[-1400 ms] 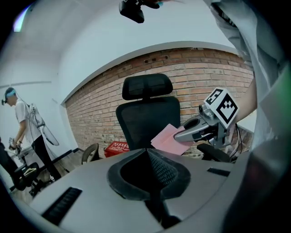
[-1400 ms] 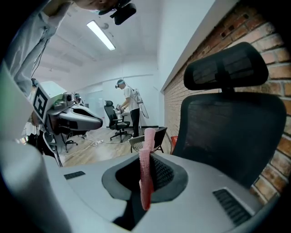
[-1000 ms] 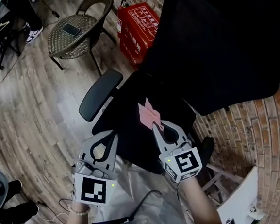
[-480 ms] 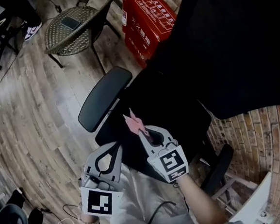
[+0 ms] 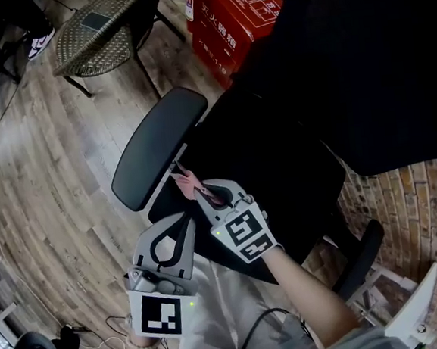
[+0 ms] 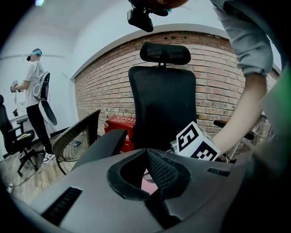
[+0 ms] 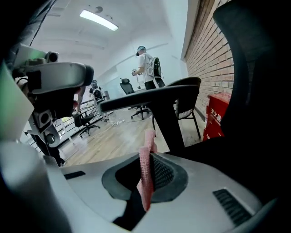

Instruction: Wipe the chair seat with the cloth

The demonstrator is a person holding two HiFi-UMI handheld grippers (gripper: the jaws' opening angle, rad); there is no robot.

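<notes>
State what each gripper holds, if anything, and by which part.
The right gripper clamps the pink cloth lengthwise between its jaws, one end poking past the tips. The left gripper holds nothing.

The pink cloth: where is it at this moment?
In the head view, the pink cloth is clamped in the right tool, at the edge of the black chair seat, close beside the armrest pad.

- The cloth (image 7: 144, 175): mostly hidden between the closed jaws of the right gripper (image 5: 197, 196); only a pink strip protrudes.
- The chair seat (image 5: 271, 165): near edge hidden beneath that gripper.
- The red box (image 5: 226, 6), far ahead: cut by the top edge.
</notes>
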